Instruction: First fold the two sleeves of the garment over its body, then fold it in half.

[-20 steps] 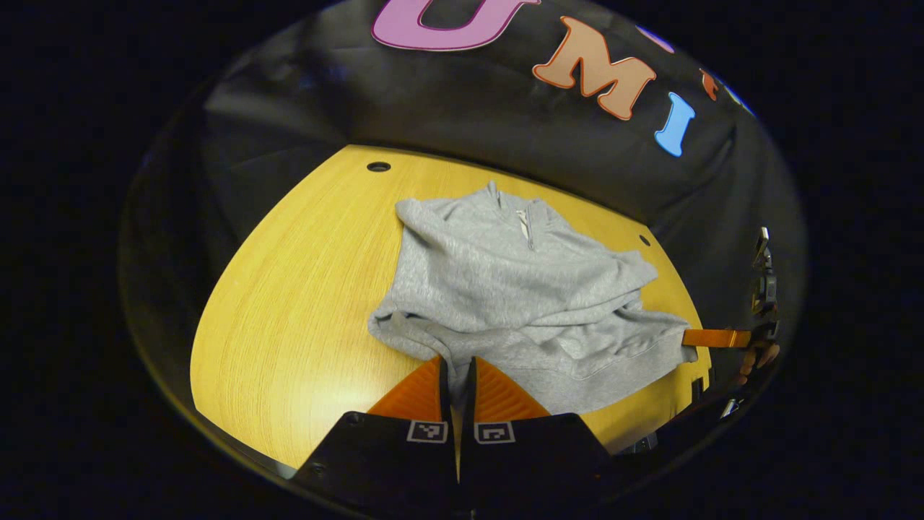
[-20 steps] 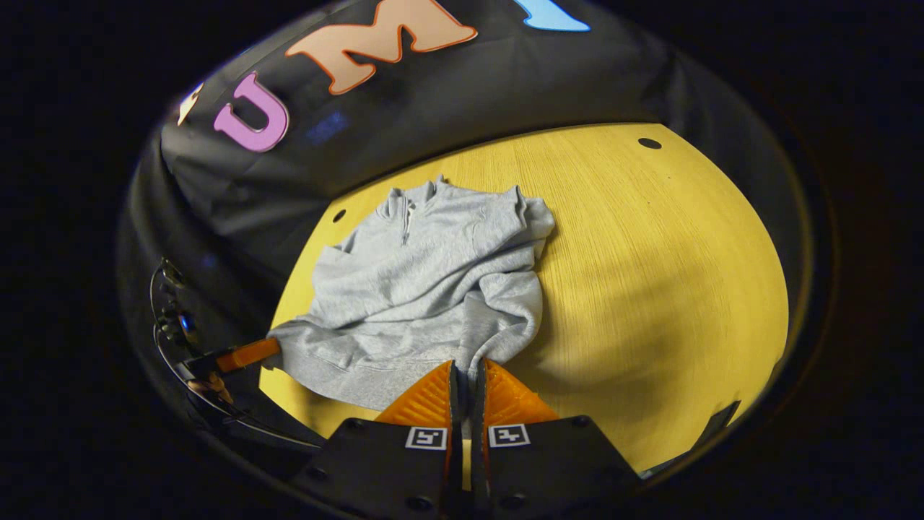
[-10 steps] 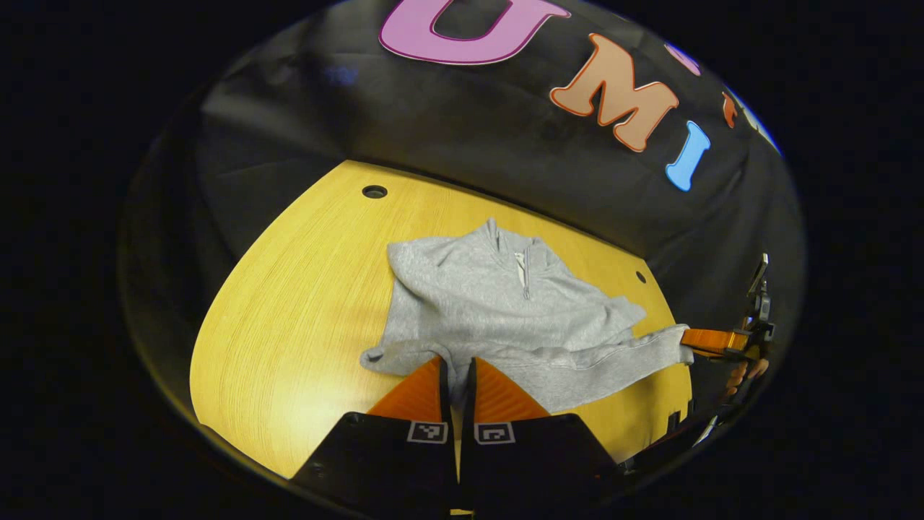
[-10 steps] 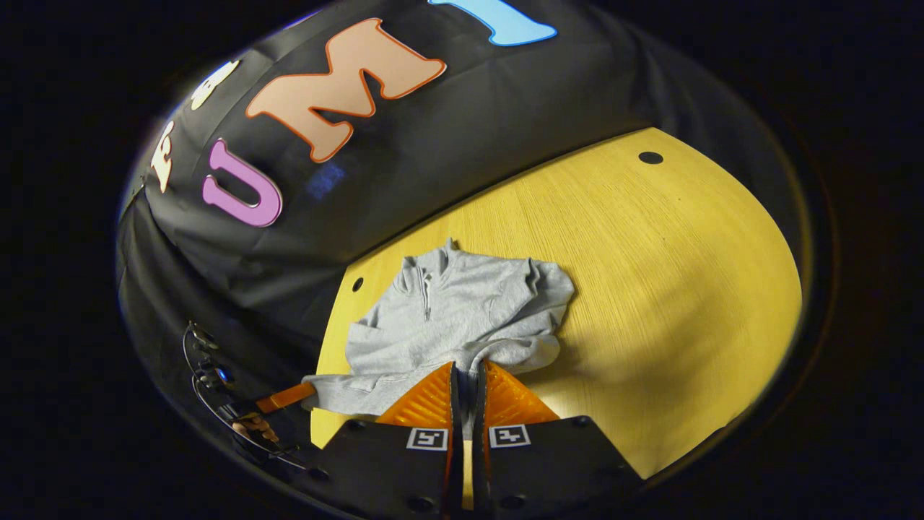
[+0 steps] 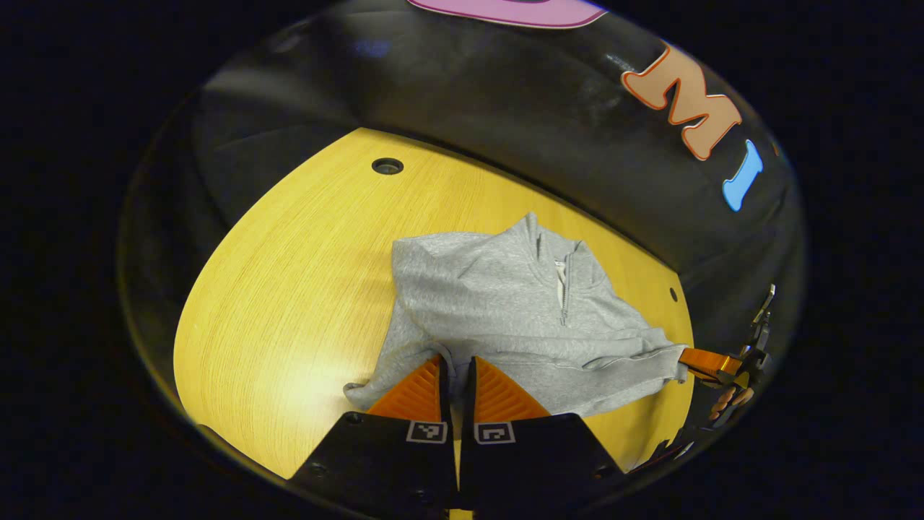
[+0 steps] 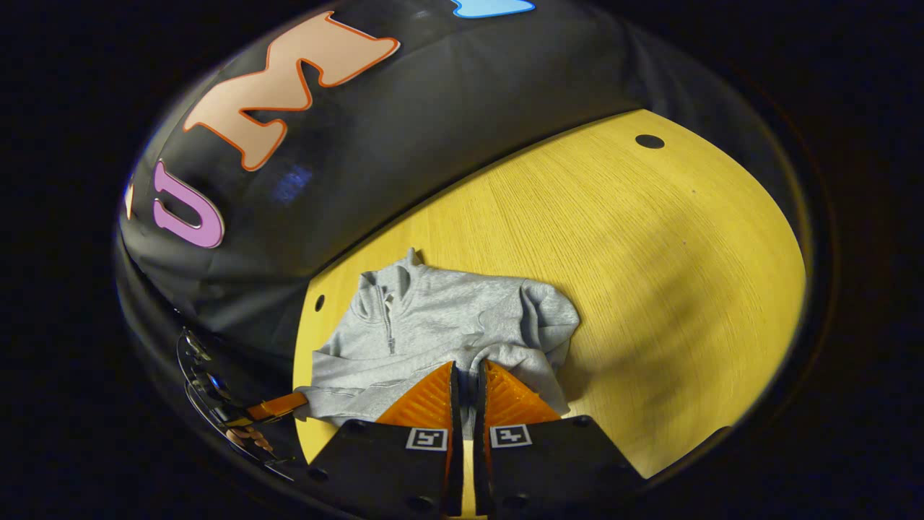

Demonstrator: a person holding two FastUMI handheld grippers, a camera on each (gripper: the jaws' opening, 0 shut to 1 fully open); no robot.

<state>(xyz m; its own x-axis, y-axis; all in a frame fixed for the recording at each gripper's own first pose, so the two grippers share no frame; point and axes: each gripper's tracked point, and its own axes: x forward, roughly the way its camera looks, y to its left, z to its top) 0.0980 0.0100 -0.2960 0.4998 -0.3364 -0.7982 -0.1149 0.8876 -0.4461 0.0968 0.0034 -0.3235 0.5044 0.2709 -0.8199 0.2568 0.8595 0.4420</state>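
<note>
Both grippers pinching the grey sweatshirt's hem

The left gripper (image 5: 456, 368) and right gripper (image 6: 465, 375) are each clamping the grey zip-neck sweatshirt (image 5: 505, 303), which is lying sleeves-in on the yellow wooden table (image 5: 289, 289).

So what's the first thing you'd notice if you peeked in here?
A gray sweatshirt lies rumpled on a bright yellow table, zipper collar toward the black cloth wall. The left gripper and the right gripper each pinch its near edge between orange fingers.
</note>
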